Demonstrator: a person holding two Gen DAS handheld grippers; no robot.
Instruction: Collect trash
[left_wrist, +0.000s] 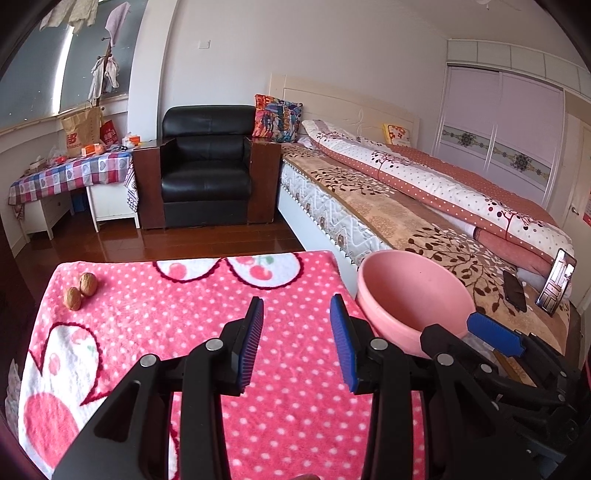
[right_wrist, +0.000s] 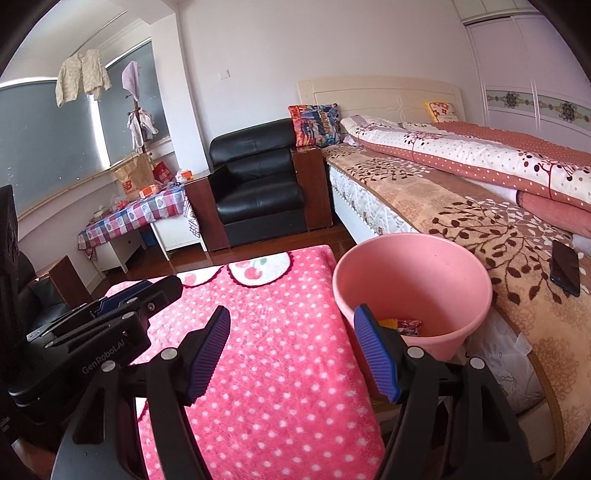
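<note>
A pink bin (left_wrist: 406, 291) stands between the bed and the pink dotted blanket (left_wrist: 184, 314); in the right wrist view the bin (right_wrist: 413, 273) holds a few coloured wrappers (right_wrist: 406, 326) at its bottom. Two walnuts (left_wrist: 81, 290) lie on the blanket's far left corner. My left gripper (left_wrist: 297, 345) is open and empty above the blanket's middle. My right gripper (right_wrist: 291, 356) is open and empty above the blanket's right edge, its right finger beside the bin. It shows at the right of the left wrist view (left_wrist: 495, 332).
A bed (left_wrist: 424, 206) with a patterned cover runs along the right, with a dark phone (right_wrist: 565, 267) and a propped phone (left_wrist: 556, 282) on it. A black armchair (left_wrist: 207, 166) and a checked table (left_wrist: 70, 173) with bags stand at the far wall.
</note>
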